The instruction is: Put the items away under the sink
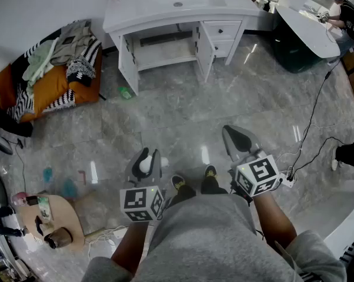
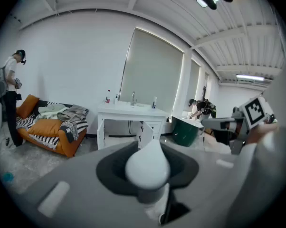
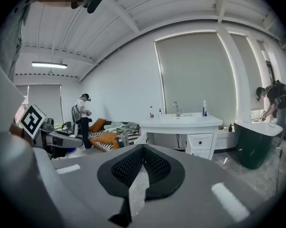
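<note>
A white item (image 2: pixel 147 167) is gripped between the jaws of the left gripper (image 1: pixel 149 155); what it is cannot be told. The right gripper (image 1: pixel 231 135) is closed, with nothing in it. Both are held low in front of the body, well apart from the cabinet (image 1: pixel 165 51) under the sink (image 1: pixel 178 3), whose doors are seen open. The step in hand is judged to be the carry to that cabinet. The grip should be firm, since the rounded item could slip. The open doors should be cleared on the way in, and the item set well back on the shelf. A green bottle (image 1: pixel 125 92) on the floor beside the cabinet should be stepped round
</note>
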`<action>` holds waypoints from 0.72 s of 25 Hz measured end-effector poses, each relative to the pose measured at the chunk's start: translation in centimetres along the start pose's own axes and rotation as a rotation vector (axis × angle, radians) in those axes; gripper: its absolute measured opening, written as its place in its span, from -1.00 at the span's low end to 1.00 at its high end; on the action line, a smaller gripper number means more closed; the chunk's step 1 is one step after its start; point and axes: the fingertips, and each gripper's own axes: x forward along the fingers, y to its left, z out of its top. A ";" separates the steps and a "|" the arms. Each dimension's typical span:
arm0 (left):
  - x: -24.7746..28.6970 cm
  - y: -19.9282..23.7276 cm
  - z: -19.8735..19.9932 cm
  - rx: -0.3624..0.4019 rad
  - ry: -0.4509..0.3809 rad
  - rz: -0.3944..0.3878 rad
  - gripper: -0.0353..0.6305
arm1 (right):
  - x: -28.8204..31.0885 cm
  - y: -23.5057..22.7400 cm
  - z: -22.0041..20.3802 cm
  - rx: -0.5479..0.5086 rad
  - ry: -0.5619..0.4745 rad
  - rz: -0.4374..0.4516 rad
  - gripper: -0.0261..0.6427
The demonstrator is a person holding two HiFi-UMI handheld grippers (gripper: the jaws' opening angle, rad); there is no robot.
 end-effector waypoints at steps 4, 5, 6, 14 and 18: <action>-0.8 1.0 -0.2 0.011 -0.001 -0.001 -0.54 | 0.2 1.6 -0.3 -0.005 0.004 -0.012 -0.94; -1.0 1.3 -0.2 0.010 -0.002 -0.003 -0.54 | 0.2 2.0 -0.4 -0.003 0.003 -0.013 -0.94; -1.2 1.6 -0.2 0.006 -0.005 -0.006 -0.54 | 0.3 2.4 -0.4 0.001 0.001 -0.012 -0.94; -3.1 4.6 0.5 -0.016 -0.054 0.005 -0.54 | 1.3 5.5 0.6 0.023 -0.030 0.012 -0.94; -3.8 5.6 0.7 -0.023 -0.068 0.009 -0.54 | 1.8 6.7 1.2 0.011 -0.037 0.021 -0.93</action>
